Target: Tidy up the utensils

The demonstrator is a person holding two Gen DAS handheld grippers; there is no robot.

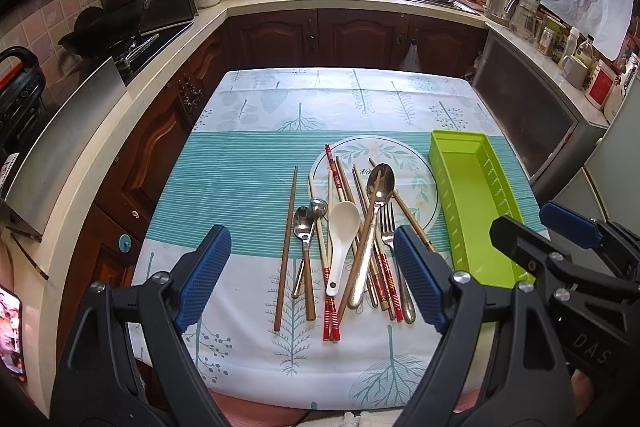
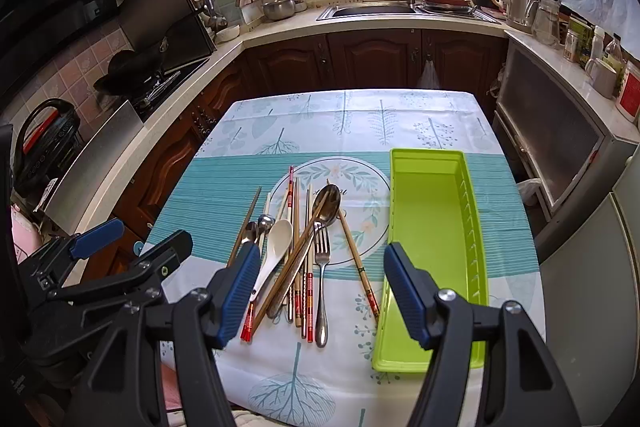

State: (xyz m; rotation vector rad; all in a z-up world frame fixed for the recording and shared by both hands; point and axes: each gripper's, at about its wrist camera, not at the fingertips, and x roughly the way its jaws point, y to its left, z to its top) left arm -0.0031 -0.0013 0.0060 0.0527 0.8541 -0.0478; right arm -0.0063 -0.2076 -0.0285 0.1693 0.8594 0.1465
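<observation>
Centre of both views, the utensil pile (image 1: 352, 247) sprawls over the tablecloth (image 1: 240, 187), its far ends resting on a round floral plate (image 1: 416, 163). Count them off: one white ceramic spoon (image 1: 342, 227) in the middle, one large steel spoon (image 1: 382, 183) with its bowl up on the plate, two smaller steel spoons (image 1: 308, 223) side by side at the left of the heap, and one steel fork (image 1: 388, 223) to the right. Chopsticks are tangled through it all, wooden and red-patterned; too many cross to give a sure number. One brown chopstick (image 1: 286, 247) lies alone, just left of the pile.

Right of the plate sits one lime-green tray (image 1: 460, 163), long and narrow, slotted along its right wall, and nothing is inside it.

The left gripper (image 1: 312, 267) hovers at the lower centre of its view, jaws spread wide, nothing between the blue pads; the pile shows straight through the gap. The right gripper (image 2: 316, 287) is the same, jaws wide apart and holding nothing, its right finger in front of the tray's near left edge.

Beyond the table: wooden cabinets, one sink (image 2: 372, 11) under the window, a dark wok (image 2: 132, 67) at the left.
</observation>
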